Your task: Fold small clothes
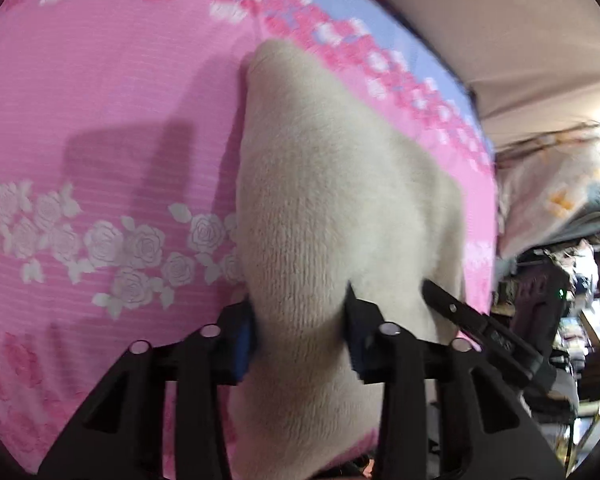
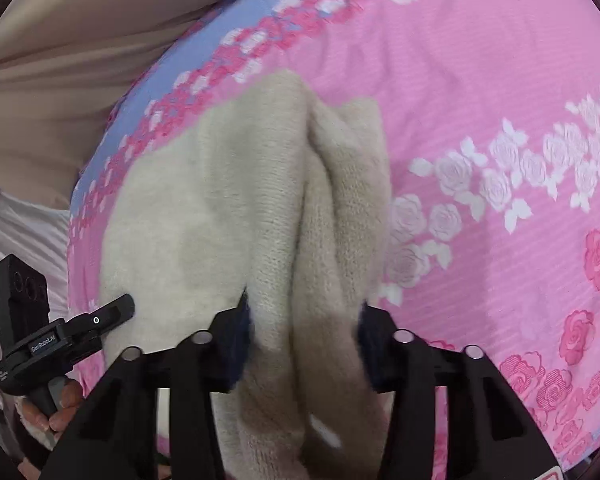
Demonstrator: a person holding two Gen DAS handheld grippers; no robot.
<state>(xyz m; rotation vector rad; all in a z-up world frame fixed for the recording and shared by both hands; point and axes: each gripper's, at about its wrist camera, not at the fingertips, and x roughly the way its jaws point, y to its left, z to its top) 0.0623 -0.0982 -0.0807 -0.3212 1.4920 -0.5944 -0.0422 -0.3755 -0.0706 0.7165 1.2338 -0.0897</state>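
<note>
Pink rose-print bedsheet [image 1: 100, 120] w/ blue border; I'm holding a cream knit garment [image 1: 332, 208] above it.
L gripper [image 1: 300, 336] and R gripper [image 2: 304, 332] are both pinching bunched knit between fingers, pointing fwd over bed. "GenRobot.AI" label is showing on L gripper body in R view.

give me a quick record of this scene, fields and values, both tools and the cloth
item: cream knit garment, bunched lengthwise into folds
surface: pink rose-print bedsheet with a blue border
left tool: shut on the garment's near edge
right tool: shut on a gathered fold of the garment
garment state: near end held in both tools, far end trails toward the sheet
other tool seen: left tool's finger shows at the garment's left side in the right wrist view
fold progress: cannot tell
</note>
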